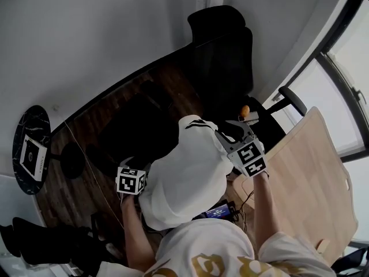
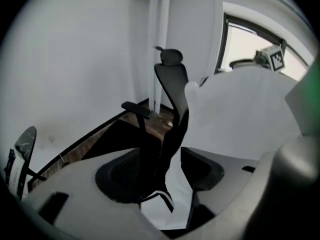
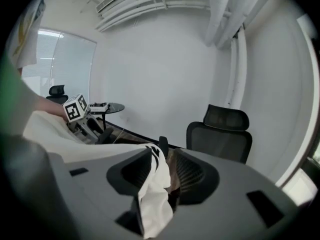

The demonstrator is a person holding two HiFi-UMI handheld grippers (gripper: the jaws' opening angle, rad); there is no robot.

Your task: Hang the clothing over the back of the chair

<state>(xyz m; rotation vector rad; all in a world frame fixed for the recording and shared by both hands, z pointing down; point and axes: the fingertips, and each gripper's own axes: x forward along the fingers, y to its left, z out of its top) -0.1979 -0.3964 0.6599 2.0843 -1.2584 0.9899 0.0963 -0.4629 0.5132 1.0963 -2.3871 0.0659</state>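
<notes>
The white garment [image 1: 184, 178] with black stripes hangs draped over a tall form in front of me; the chair back under it is hidden, and a dark seat [image 1: 138, 126] shows beyond. My left gripper [image 1: 138, 175] is at the garment's left edge. In the left gripper view the left gripper [image 2: 160, 179] stands open, with a striped fold [image 2: 159, 200] lying loose below the gap. My right gripper [image 1: 229, 134] is at the garment's upper right. In its own view the right gripper [image 3: 162, 176] is open too, and cloth [image 3: 152, 189] hangs in the gap, unpinched.
A second black office chair [image 1: 222, 45] with a headrest stands by the wall. A light wooden table [image 1: 311, 172] is on the right, with an orange object [image 1: 245, 109] near it. A round dark side table [image 1: 31, 146] stands at the left. A cable [image 1: 86, 160] runs across the floor.
</notes>
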